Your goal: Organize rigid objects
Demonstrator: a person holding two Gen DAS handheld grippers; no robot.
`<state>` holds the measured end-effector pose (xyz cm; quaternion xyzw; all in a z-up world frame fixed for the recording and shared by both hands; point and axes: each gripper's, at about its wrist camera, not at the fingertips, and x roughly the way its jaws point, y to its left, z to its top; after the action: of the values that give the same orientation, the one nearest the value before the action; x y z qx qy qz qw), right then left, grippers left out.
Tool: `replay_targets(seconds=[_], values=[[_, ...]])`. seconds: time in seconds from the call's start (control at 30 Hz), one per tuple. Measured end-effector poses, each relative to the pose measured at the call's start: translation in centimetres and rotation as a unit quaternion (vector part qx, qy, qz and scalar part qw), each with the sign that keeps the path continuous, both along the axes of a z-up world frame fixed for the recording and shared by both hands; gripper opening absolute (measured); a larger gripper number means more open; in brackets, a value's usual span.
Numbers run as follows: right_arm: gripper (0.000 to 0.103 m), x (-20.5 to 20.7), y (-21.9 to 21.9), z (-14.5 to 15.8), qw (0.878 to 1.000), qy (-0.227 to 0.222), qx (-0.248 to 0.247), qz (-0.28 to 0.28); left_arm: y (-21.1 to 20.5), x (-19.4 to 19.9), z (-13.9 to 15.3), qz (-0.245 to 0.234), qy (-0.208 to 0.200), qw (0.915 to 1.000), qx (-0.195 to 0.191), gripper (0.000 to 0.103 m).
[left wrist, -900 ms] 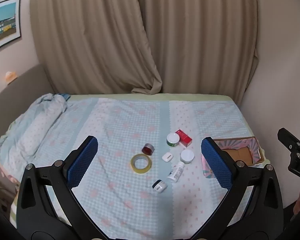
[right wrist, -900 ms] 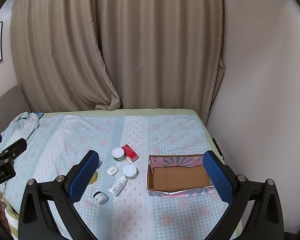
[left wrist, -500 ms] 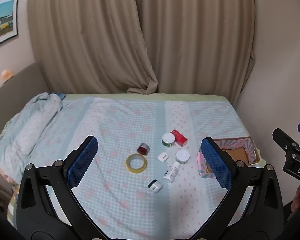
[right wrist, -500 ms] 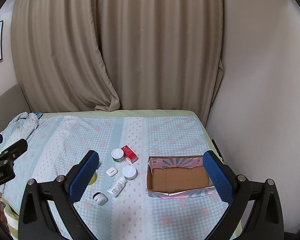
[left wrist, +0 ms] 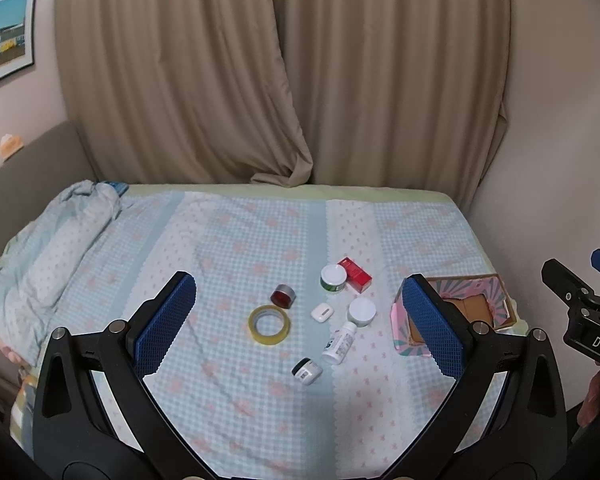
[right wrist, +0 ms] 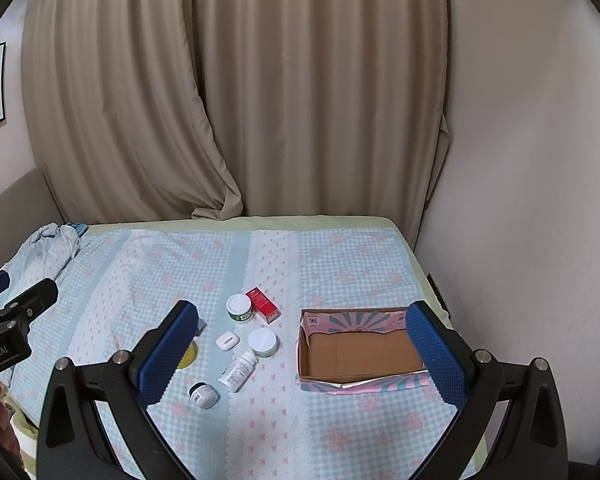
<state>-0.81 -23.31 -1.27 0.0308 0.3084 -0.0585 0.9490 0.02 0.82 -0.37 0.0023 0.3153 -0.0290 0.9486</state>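
Bed [left wrist: 236, 240]: covered by a light blue checked sheet with pink flowers; beige curtains [right wrist: 236, 100] hang behind it. A bunched quilt [left wrist: 48, 252] lies along its left side.

Cardboard box [right wrist: 360, 350]: open, pink and teal outer walls, brown floor bare, on the right part of the bed.

Left gripper [left wrist: 298, 320]: held above the near edge of the bed, jaws released and wide apart, nothing between them. Right gripper [right wrist: 300, 354]: likewise raised, jaws released, holding nothing.

Loose items, grouped left of the box, all resting on the sheet:
- Yellow tape ring [left wrist: 269, 324], flat, at the left of the group.
- White bottle [right wrist: 238, 371], lying on its side.
- Red carton [right wrist: 263, 305], touching or just beside the green jar [right wrist: 239, 308], which has a white lid.
- White jar [right wrist: 263, 342], upright, just beside the bottle's cap.
- Dark red tape roll [left wrist: 283, 295], just behind the yellow ring.
- Small dark-capped jar [right wrist: 203, 395], on its side, nearest the camera.
- White earbud case [right wrist: 227, 339], between the green jar and the bottle.
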Motion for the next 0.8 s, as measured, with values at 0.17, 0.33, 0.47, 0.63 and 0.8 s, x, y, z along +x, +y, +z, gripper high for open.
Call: replay_targets(seconds=[0.17,0.33,0.47,0.63,0.8], values=[[0.103,-0.01,0.04,-0.07,1.000,0.001,-0.001,0.000,0.05,-0.17,0.11,-0.001,0.000,1.0000,0.003,0.102],[0.103,0.00,0.09,-0.07,1.000,0.001,-0.001,-0.001,-0.07,-0.14,0.08,0.000,-0.003,0.9999,0.010,0.102],[0.103,0.01,0.05,-0.08,1.000,0.001,-0.002,0.000,0.00,-0.23,-0.06,-0.002,-0.005,0.9999,0.012,0.102],[0.103,0.03,0.09,-0.08,1.000,0.001,-0.002,0.000,0.01,-0.23,-0.26,-0.002,-0.010,0.9997,0.024,0.102],[0.103,0.06,0.16,-0.04,1.000,0.001,-0.003,0.000,0.12,-0.07,-0.04,-0.004,-0.016,0.9990,0.041,0.102]])
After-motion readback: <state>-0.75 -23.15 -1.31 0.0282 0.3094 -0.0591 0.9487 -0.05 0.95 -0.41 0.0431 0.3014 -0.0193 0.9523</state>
